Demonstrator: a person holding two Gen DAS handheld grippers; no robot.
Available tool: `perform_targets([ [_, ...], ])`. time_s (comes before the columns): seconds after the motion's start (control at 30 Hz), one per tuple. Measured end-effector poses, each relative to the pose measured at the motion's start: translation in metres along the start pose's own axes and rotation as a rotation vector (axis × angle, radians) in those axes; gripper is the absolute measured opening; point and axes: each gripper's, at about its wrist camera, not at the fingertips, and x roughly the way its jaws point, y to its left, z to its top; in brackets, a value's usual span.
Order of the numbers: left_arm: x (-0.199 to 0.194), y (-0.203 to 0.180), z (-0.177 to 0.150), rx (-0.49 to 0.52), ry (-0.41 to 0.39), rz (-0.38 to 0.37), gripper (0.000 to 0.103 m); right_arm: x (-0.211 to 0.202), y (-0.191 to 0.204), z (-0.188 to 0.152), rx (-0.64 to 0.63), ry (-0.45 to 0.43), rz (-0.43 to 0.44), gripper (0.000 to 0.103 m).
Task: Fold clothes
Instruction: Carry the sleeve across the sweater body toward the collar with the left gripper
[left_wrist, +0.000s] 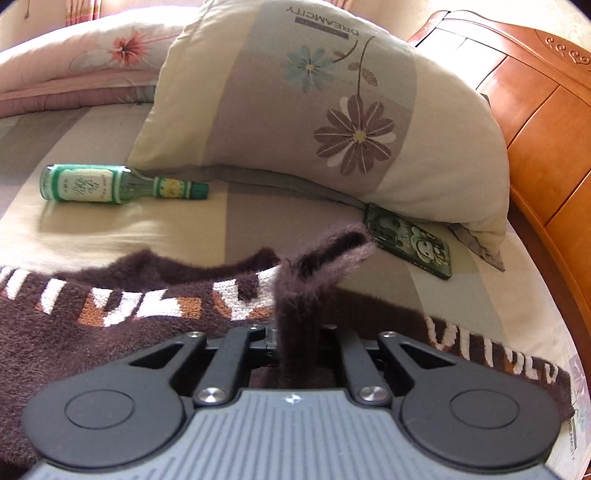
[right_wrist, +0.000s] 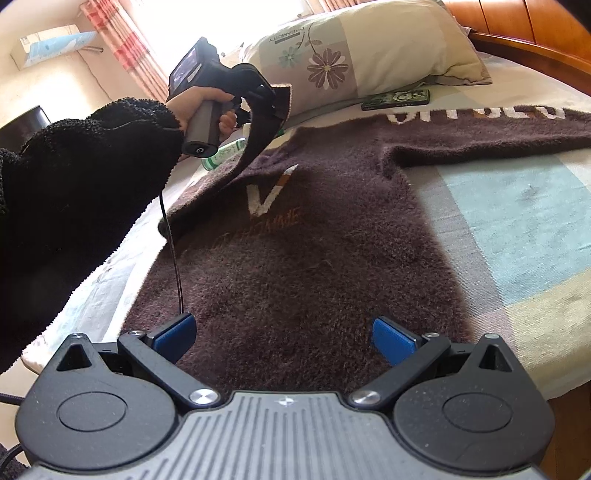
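A fuzzy dark-brown sweater, with a white and orange V motif and white lettering on its sleeves, lies spread flat on the striped bedsheet below a flowered pillow. The left gripper is clamped on a raised sleeve end, lifted above the body. The right gripper hovers over the hem with its blue pads wide apart, holding nothing.

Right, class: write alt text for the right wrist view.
A brown fuzzy sweater lies spread on a bed; the left tool, held by a hand, lifts one sleeve. The right tool hangs open above the hem, a floral pillow behind.
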Motion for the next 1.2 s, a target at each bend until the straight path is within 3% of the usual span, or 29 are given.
perform_targets([
  [0.43,0.031,-0.006,-0.018,-0.061,0.042,-0.047,0.012,-0.003,0.004,-0.001,-0.028,0.022,-0.066,0.103],
  [0.67,0.018,-0.007,-0.017,-0.096,0.035,-0.161,0.038,0.002,0.015,0.0,-0.055,0.04,-0.074,0.103],
  [0.83,-0.007,0.002,-0.009,-0.061,0.01,-0.197,0.042,0.001,0.022,0.001,-0.072,0.047,-0.086,0.103],
  [0.97,-0.035,0.038,0.002,-0.069,-0.008,-0.196,0.047,0.0,0.032,0.002,-0.094,0.049,-0.093,0.103],
  [1.2,-0.071,0.144,-0.002,-0.136,-0.052,-0.07,0.054,0.008,0.05,0.004,-0.136,0.075,-0.081,0.103],
])
